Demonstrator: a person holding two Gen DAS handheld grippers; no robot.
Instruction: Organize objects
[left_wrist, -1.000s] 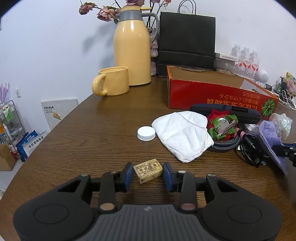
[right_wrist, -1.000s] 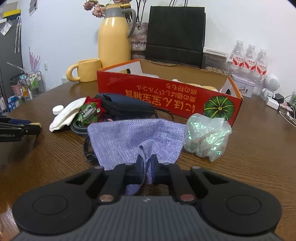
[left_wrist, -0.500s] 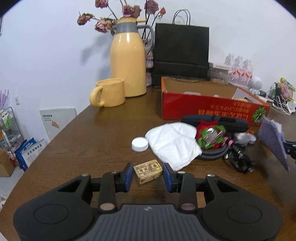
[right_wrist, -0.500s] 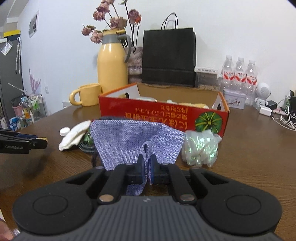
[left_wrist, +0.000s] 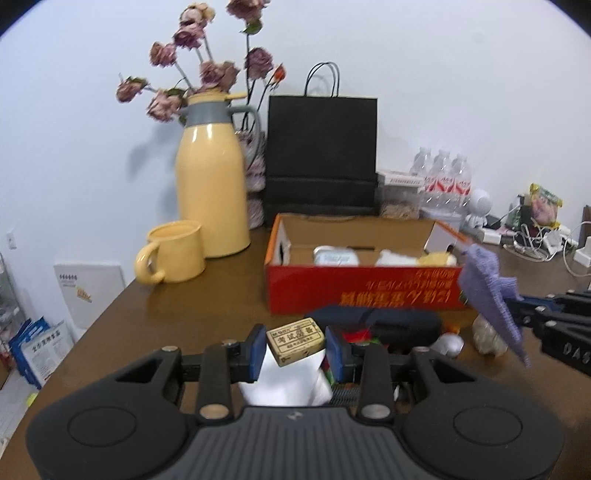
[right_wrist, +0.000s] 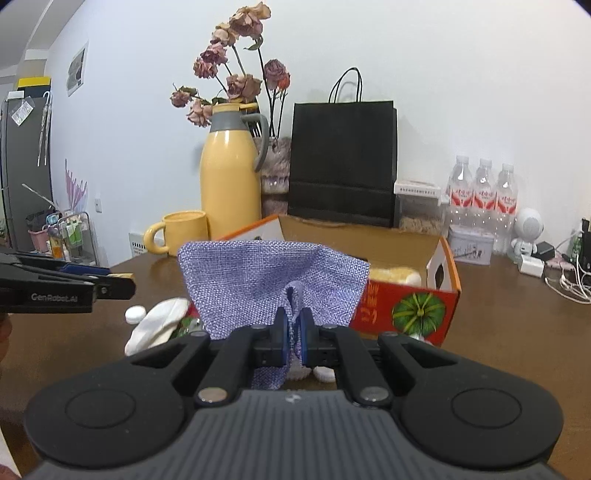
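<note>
My left gripper (left_wrist: 295, 350) is shut on a small tan eraser box (left_wrist: 295, 340) and holds it above the table, in front of the red cardboard box (left_wrist: 362, 291). My right gripper (right_wrist: 294, 338) is shut on a purple woven cloth (right_wrist: 269, 284), held up in the air near the red box (right_wrist: 406, 306); the cloth also shows in the left wrist view (left_wrist: 491, 295). The red box holds a few items, among them a tin (left_wrist: 336, 255) and a yellow thing (left_wrist: 439, 259).
On the table below lie a white cloth (left_wrist: 288, 384), a black pouch (left_wrist: 384, 323), a white cap (right_wrist: 135, 314) and a crumpled plastic bag (left_wrist: 487, 338). Behind stand a yellow jug (left_wrist: 210, 192), a yellow mug (left_wrist: 173, 253), a black paper bag (left_wrist: 321, 155) and water bottles (right_wrist: 484, 195).
Both grippers have risen from the table and moved toward the red box. The eraser box and the purple cloth went up with them, and the box's inside now shows.
</note>
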